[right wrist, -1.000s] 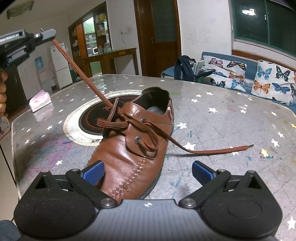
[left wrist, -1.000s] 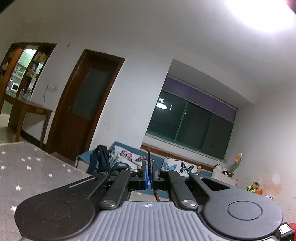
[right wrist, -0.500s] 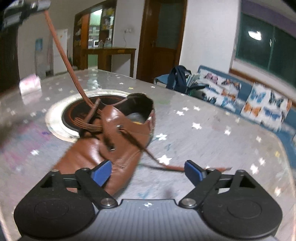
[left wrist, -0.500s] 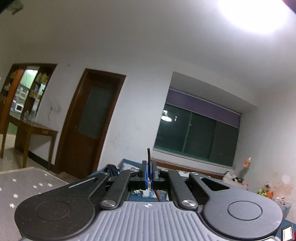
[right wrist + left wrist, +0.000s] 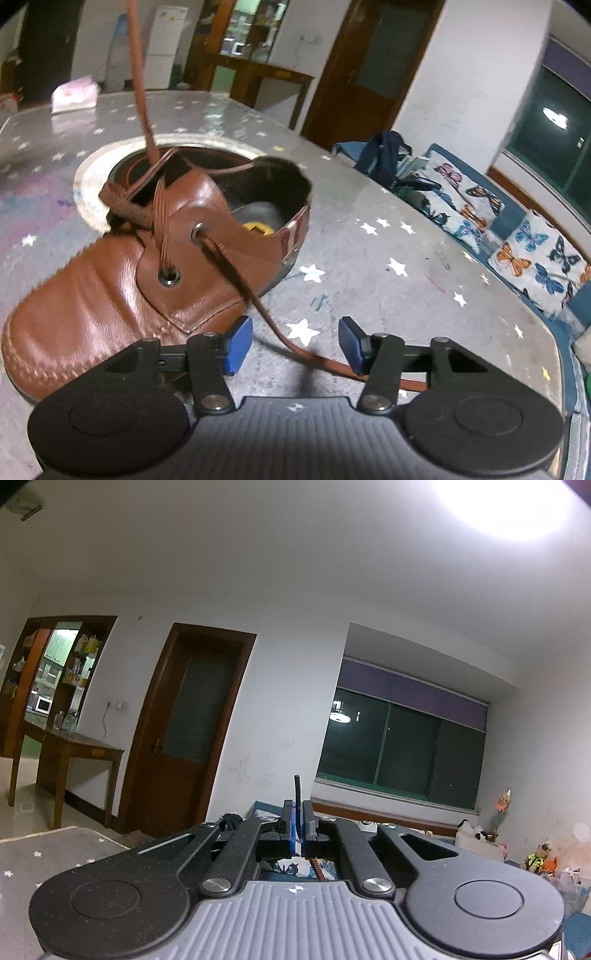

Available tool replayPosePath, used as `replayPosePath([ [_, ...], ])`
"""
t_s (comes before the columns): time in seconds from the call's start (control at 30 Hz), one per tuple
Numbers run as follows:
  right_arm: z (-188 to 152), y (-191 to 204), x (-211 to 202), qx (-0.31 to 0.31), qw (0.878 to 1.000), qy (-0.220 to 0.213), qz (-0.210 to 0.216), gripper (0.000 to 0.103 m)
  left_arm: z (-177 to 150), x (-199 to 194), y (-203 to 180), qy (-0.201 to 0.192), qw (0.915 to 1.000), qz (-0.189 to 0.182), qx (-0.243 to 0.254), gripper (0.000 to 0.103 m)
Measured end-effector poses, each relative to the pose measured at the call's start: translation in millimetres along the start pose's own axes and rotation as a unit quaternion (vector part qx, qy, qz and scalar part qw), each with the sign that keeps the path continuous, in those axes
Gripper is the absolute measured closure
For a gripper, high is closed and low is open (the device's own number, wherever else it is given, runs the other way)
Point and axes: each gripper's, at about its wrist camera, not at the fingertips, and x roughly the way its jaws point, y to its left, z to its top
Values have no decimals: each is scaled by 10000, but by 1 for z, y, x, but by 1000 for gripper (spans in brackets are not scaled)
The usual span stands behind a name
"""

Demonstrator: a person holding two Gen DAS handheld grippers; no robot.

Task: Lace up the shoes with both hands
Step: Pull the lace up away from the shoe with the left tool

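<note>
- Now the left gripper [image 5: 297, 827] is rising higher than it was a second ago: its camera is seeing mostly wall, door [image 5: 184, 731] and window [image 5: 402, 746], and much less of the bench than before.
- Its jaws are pressed together on one end of the brown lace [image 5: 142, 92], with the dark lace tip [image 5: 296, 788] sticking up above the fingers.
- From the right side, that strand is running nearly straight up from the shoe [image 5: 155, 266] and out of the top of the picture, where earlier it was slanting off to the left, so it is looking pulled taut.
- The shoe is lying on the starred bench [image 5: 388, 288], partly over a round inset, toe toward the camera, and it is looking closer and larger than a moment ago.
- The right gripper [image 5: 295, 343] is coming in lower and nearer, jaws standing wide and holding nothing.
- The other lace end [image 5: 258, 295] is coming out of the upper eyelet [image 5: 199, 232] on this side, trailing across the bench and passing between the open fingers.
- My reading: the left side is drawing the lacing snug while the right is lining up to close on the loose end.
- Pulling further upward risks tipping the shoe, since nothing is pinning it down.
</note>
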Motion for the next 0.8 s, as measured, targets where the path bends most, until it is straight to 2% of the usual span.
replayPosePath([
  [0.07, -2, 2, 6, -43, 9999, 35, 94, 63, -1, 0, 1, 20, 10000, 24, -23, 101],
  [0.1, -3, 3, 10, -46, 9999, 36, 136, 73, -1, 1, 2, 28, 10000, 44, -30, 101],
  [0.13, -4, 3, 11, -7, 9998, 5, 211, 79, -1, 1, 2, 35, 10000, 69, -34, 101],
  [0.2, -5, 1, 11, 168, 9997, -7, 191, 99, 0, 0, 3, 52, 9999, 117, -34, 101],
  [0.43, -15, -35, -12, 991, 9930, -308, -560, 102, -6, 5, 8, 227, 9992, 336, -17, 101],
  [0.53, -17, -55, -23, 1376, 9879, -367, -617, 102, -10, 11, 12, 339, 9984, 461, -37, 100],
  [0.63, -17, -55, -24, 1353, 9883, -251, -662, 100, -13, 16, 16, 452, 9972, 587, -58, 99],
  [0.67, -18, -55, -23, 1400, 9879, -215, -627, 95, -15, 20, 19, 540, 9966, 619, -82, 99],
  [0.73, -20, -55, -23, 1504, 9868, -157, -573, 82, -25, 25, 20, 765, 9950, 642, -87, 94],
  [0.8, -24, -54, -26, 1546, 9861, -121, -593, 56, -36, 27, 19, 976, 9930, 657, -70, 87],
])
